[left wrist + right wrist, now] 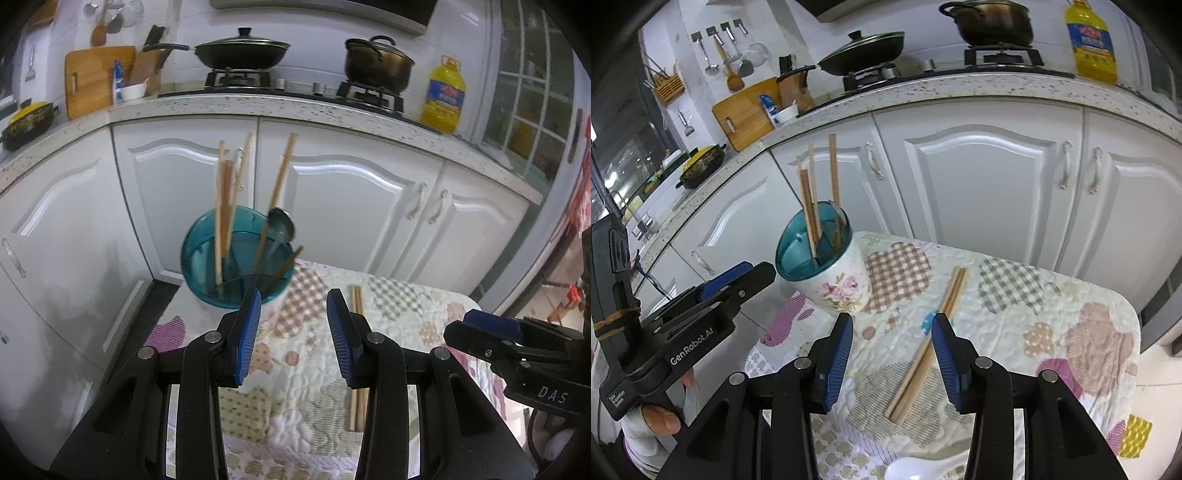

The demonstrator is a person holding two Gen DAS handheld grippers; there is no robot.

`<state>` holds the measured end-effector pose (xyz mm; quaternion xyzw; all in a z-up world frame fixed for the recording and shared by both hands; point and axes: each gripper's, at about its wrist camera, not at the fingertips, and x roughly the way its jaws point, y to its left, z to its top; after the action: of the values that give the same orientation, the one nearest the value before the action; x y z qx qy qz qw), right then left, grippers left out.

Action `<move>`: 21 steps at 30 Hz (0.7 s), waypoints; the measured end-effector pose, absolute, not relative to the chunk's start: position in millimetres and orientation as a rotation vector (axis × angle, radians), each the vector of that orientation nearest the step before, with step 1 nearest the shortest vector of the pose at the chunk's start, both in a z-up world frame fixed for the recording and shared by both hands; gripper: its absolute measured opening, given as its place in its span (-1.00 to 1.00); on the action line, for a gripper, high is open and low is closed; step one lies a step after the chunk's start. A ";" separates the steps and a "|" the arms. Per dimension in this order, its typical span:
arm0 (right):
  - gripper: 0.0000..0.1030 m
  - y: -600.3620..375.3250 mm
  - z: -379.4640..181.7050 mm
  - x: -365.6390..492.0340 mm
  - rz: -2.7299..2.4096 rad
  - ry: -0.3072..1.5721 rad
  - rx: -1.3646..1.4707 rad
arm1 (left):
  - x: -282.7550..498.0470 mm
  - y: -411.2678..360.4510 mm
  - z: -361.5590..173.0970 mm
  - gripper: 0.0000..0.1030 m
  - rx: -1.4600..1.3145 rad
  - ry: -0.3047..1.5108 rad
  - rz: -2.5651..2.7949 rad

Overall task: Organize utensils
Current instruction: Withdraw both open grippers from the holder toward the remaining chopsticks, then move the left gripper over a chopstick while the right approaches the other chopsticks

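Note:
A utensil holder [827, 273] with a teal rim and a floral white body stands at the far left of a small quilt-covered table [1052, 332]. It also shows in the left wrist view [236, 258], holding several wooden chopsticks [223, 206] and a metal spoon [282, 225]. A pair of chopsticks [929, 350] lies flat on the quilt, also in the left wrist view [357, 369]. My left gripper [293, 332] is open and empty, just short of the holder. My right gripper [892, 354] is open and empty, over the lying pair. A white spoon [916, 469] lies at the near edge.
White kitchen cabinets [332, 192] stand close behind the table. The counter above holds a wok [240, 50], a pot [376, 62], an oil bottle [443, 96] and a cutting board [96, 79]. The right gripper shows in the left view [491, 332]; the left one shows in the right view [713, 295].

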<state>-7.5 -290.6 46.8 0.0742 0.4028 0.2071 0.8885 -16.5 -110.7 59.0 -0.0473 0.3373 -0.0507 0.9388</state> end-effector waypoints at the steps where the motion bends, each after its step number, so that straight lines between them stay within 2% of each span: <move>1: -0.17 -292.9 46.2 -9.0 0.425 0.838 0.156 | -17.7 -113.8 58.8 -0.30 -0.092 0.689 -0.109; 21: -0.09 -321.7 25.2 -16.7 0.359 0.886 0.187 | -18.3 -135.7 37.5 -0.30 -0.100 0.765 -0.178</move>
<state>-16.7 -321.7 25.2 0.0898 0.4257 0.1726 0.8837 -18.3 -135.7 37.5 -0.0487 0.3727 -0.0868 0.9226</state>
